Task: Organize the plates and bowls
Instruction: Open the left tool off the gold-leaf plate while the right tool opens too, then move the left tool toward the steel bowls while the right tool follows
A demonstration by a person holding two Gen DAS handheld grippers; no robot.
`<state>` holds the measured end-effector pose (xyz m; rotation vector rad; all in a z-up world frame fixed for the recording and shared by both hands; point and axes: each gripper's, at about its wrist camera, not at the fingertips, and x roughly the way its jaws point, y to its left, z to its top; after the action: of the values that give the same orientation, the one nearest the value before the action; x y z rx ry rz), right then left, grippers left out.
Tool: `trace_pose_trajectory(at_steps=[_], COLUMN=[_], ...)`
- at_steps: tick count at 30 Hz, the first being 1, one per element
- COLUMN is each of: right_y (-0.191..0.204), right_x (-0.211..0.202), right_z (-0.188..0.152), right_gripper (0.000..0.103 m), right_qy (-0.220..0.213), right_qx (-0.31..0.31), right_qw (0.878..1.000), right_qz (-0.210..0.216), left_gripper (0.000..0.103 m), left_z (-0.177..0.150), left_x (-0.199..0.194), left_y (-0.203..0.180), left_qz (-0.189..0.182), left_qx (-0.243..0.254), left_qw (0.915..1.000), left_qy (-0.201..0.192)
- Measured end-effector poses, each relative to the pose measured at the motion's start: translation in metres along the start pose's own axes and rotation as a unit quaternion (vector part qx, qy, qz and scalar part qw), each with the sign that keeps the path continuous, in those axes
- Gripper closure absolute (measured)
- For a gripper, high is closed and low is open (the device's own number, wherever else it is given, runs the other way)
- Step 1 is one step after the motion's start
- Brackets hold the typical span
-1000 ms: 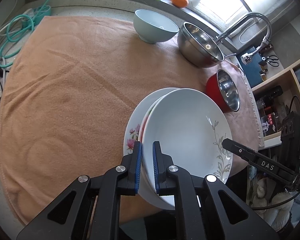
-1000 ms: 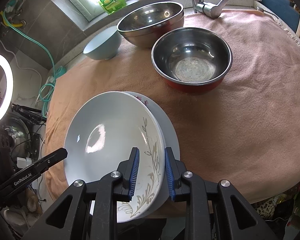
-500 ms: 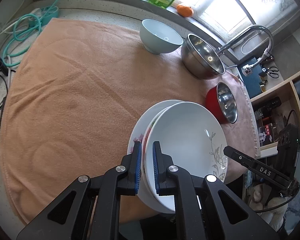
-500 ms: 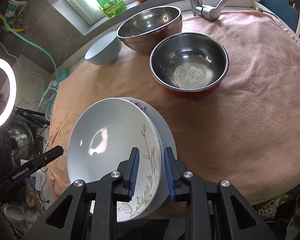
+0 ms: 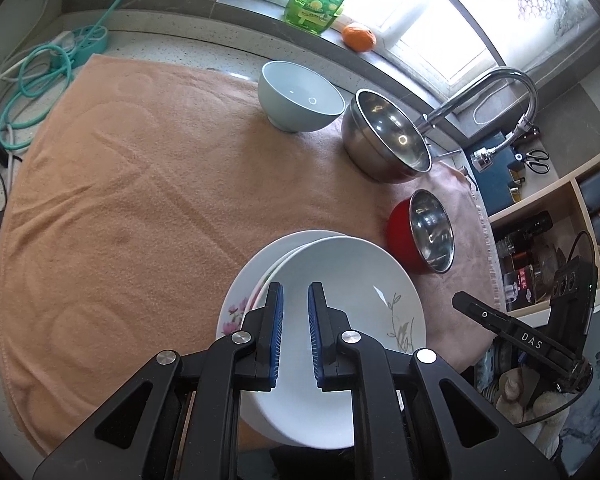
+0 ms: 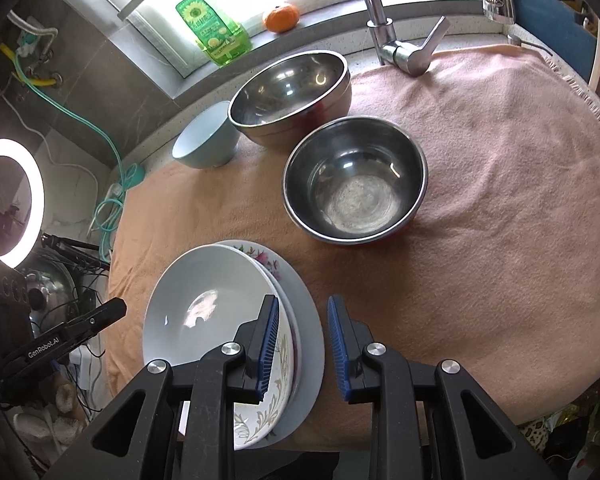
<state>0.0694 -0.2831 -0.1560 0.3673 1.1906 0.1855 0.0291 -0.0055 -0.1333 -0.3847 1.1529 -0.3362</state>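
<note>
Stack of plates (image 5: pixel 352 280) at the near edge of an orange towel (image 5: pixel 140 200), the top plate white with a grey leaf sprig, a pink-flowered plate (image 6: pixel 266 258) seen beneath it. The left gripper (image 5: pixel 294 292) is held over the stack's near left rim; its jaws are opening, and the pads are not seen to press on anything. The right gripper (image 6: pixel 303 304) is held at the right rim with jaws parted: the plate edges lie between the pads, ungripped. Farther back, well apart from the stack, a red-sided steel bowl (image 6: pixel 356 184), a larger steel bowl (image 6: pixel 288 84) and a pale blue bowl (image 6: pixel 204 144) are set upright.
</note>
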Motion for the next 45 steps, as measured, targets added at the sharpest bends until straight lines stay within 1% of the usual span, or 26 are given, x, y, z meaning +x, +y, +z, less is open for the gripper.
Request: trace_pose_trajectory(at_steps=[12,14,16,20,22,25,29,32,33,35,42,45], right_y=[-0.032,-0.036,-0.038,-0.042,-0.044,-0.047,-0.044,-0.041,-0.04,-0.042,-0.042,-0.04], right_x=[-0.021,-0.021,-0.022,-0.021,-0.019,-0.014,-0.005,0.009,0.014,0.025,0.055,0.062], right_z=[0.051,0.062,0.074,0.097,0.11,0.128,0.149,0.164,0.168,0.177,0.199,0.206], right_gripper=[0.079,0.079,0.076,0.075,0.075,0.075,0.075,0.075,0.075,0.075,0.075,0.075], right_qy=[-0.022,-0.023,-0.026,-0.033,-0.038,-0.036,-0.036,-0.028,-0.023,-0.012,0.011,0.01], right_qx=[-0.008,-0.013,-0.021,-0.042,-0.053,-0.063,-0.095,-0.117,-0.121,-0.127,-0.128,-0.137], right_qw=[1.0,1.0,0.999,0.998,0.998,0.997,0.994,0.992,0.992,0.991,0.99,0.99], right_qz=[0.01,0.015,0.019,0.019,0.022,0.031,0.032,0.03,0.032,0.037,0.051,0.045], left_gripper=[0.092,0.092,0.092,0.092,0.092,0.092,0.092,0.092,0.09,0.085,0.084,0.084], left_z=[0.024,0.029,0.036,0.047,0.054,0.063,0.081,0.092,0.096,0.101,0.117,0.122], left_x=[0.016,0.019,0.022,0.033,0.038,0.046,0.059,0.07,0.074,0.079,0.096,0.103], left_y=[-0.035,-0.043,-0.051,-0.065,-0.07,-0.075,-0.084,-0.086,-0.087,-0.087,-0.088,-0.089], left_qz=[-0.005,-0.005,-0.006,-0.006,-0.005,-0.016,-0.001,0.005,0.011,0.017,0.043,0.057], left_qx=[-0.005,-0.004,-0.005,-0.003,-0.013,-0.033,-0.039,-0.051,-0.054,-0.06,-0.064,-0.059], left_qw=[0.9999,0.9999,0.9998,0.9997,0.9995,0.9988,0.9983,0.9975,0.9972,0.9966,0.9951,0.9945], left_qy=[-0.013,-0.016,-0.019,-0.023,-0.028,-0.033,-0.044,-0.048,-0.049,-0.054,-0.062,-0.064])
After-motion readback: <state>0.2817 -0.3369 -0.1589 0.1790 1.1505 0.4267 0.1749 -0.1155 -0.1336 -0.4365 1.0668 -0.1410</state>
